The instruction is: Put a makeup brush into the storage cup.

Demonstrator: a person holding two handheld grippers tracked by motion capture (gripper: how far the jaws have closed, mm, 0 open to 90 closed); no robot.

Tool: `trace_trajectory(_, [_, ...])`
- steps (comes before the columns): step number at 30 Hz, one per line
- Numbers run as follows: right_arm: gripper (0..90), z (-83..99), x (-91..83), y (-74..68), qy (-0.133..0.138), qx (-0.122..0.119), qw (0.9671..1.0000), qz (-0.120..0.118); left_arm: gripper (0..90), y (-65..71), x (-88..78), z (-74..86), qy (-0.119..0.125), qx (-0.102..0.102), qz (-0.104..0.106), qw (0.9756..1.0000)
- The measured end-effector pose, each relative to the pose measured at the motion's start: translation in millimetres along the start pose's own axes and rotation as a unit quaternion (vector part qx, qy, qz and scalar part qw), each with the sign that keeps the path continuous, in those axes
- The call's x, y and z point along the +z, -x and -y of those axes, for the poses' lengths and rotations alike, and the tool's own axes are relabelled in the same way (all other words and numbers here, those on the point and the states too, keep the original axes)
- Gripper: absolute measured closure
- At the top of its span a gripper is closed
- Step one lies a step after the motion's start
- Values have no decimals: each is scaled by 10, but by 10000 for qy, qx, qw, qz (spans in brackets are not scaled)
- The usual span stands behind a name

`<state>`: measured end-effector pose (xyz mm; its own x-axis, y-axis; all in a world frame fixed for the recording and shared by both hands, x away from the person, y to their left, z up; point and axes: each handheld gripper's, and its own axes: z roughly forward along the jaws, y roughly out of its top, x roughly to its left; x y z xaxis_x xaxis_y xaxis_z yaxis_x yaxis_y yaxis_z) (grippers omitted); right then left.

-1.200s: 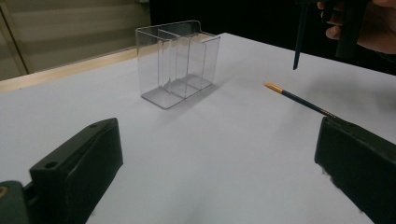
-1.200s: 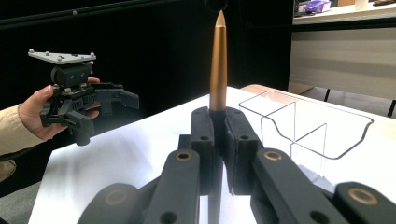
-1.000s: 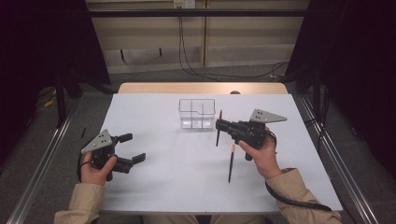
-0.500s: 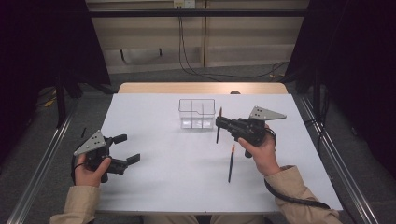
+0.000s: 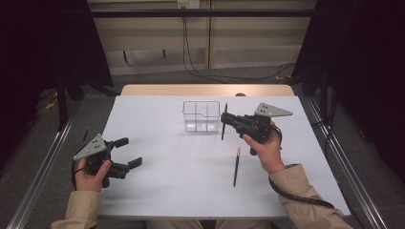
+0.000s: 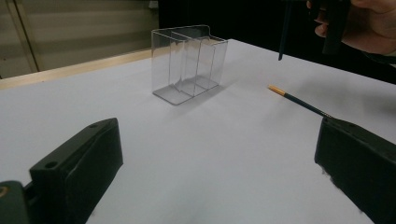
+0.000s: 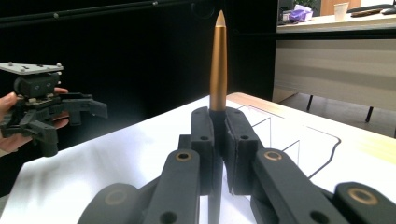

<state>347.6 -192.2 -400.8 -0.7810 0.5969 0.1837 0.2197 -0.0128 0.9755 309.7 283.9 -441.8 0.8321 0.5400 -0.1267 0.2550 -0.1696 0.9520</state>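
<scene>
A clear divided box point(image 5: 201, 116) stands on the table point(image 5: 162, 191) toward its far edge, near the middle. Just to its right, the right gripper point(image 5: 224, 118) holds a pencil point(image 5: 223, 125) upright above the tabletop, apparently clear of the surface. A second pencil point(image 5: 236, 167) lies flat nearer the person, in front of that gripper. The left gripper point(image 5: 129, 152) sits well apart, near the left front of the table.
</scene>
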Motion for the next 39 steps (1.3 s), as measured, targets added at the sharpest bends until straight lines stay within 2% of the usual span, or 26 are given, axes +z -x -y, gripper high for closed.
trace_trajectory(19, [833,-195,93,157,87,-49,9996,258,9,11,54,8,-38,-1,105,9999])
trace_trajectory(39, [833,-365,220,215,53,-192,9990,394,9,14,46,1,5,18,121,9999])
